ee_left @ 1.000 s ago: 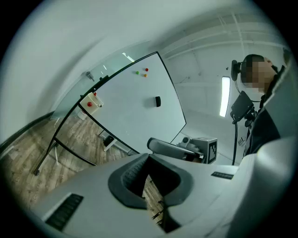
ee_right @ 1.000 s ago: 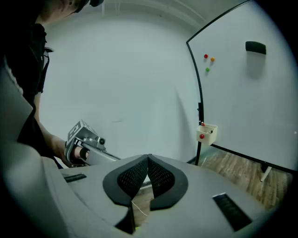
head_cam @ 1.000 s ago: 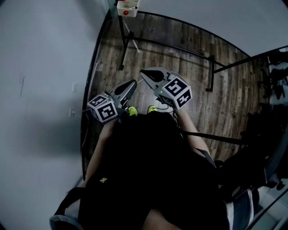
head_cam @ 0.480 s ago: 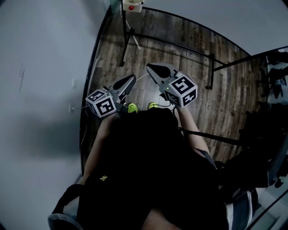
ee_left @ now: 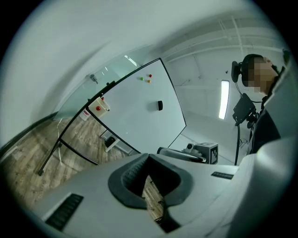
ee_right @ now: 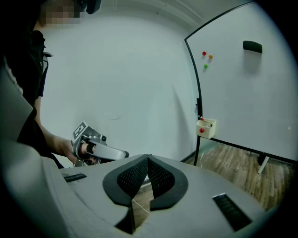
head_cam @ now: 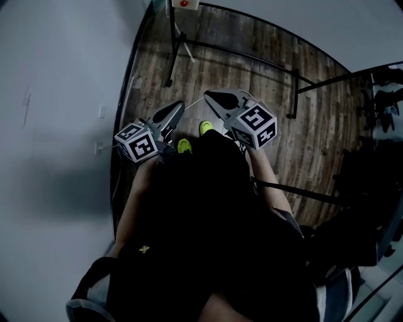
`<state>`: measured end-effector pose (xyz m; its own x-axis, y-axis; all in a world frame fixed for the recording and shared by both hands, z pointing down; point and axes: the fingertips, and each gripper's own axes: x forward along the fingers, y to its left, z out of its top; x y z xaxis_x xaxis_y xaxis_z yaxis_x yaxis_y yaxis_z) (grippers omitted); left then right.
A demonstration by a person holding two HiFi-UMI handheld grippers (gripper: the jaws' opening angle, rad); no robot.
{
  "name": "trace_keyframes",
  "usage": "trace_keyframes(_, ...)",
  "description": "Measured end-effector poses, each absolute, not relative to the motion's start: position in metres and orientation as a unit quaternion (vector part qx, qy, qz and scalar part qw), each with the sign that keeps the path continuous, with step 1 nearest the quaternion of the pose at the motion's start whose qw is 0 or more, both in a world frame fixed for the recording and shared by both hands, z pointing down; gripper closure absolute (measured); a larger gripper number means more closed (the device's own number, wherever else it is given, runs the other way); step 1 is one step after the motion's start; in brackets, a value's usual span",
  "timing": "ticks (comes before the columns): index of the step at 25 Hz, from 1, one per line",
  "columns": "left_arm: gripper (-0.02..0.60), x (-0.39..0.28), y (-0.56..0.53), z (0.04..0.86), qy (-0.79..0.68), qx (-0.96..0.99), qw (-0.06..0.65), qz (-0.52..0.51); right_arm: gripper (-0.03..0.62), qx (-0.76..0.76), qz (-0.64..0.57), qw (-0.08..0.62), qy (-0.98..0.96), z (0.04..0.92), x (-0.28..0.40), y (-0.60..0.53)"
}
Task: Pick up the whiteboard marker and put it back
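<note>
I cannot make out a whiteboard marker in any view. A small white holder box [ee_right: 205, 128] with a red dot hangs on the whiteboard's [ee_right: 242, 93] frame; it also shows in the left gripper view [ee_left: 98, 107] and at the head view's top edge [head_cam: 184, 3]. My left gripper [head_cam: 175, 108] and right gripper [head_cam: 212, 96] are held side by side in front of my body, above the wood floor and well short of the board. The left gripper's [ee_left: 149, 157] jaws meet with nothing between them. On the right gripper [ee_right: 148, 158] the pads are closed and empty.
A black eraser [ee_left: 159, 105] and coloured magnets [ee_left: 146, 78] sit on the board. The board's black stand legs [head_cam: 239, 55] cross the wood floor [head_cam: 264, 82] ahead. A pale wall [head_cam: 56, 126] runs along the left. Green shoes [head_cam: 204, 127] show under the grippers. Dark equipment [head_cam: 384, 100] stands at right.
The left gripper has drifted left and slightly away from the right one. One green shoe has stepped forward, and the board's holder box has slid toward the head view's top edge.
</note>
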<state>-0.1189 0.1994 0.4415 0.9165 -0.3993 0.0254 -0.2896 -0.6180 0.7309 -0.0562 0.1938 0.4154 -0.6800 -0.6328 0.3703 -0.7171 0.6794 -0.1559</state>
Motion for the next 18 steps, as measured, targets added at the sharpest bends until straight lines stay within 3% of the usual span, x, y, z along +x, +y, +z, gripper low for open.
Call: trace_keyframes(18, 0.577, -0.107, 0.122, 0.452, -0.242, 0.879, 0.406, -0.063, 0.594, 0.305, 0.174, 0.15, -0.924, 0.438, -0.05, 0.105)
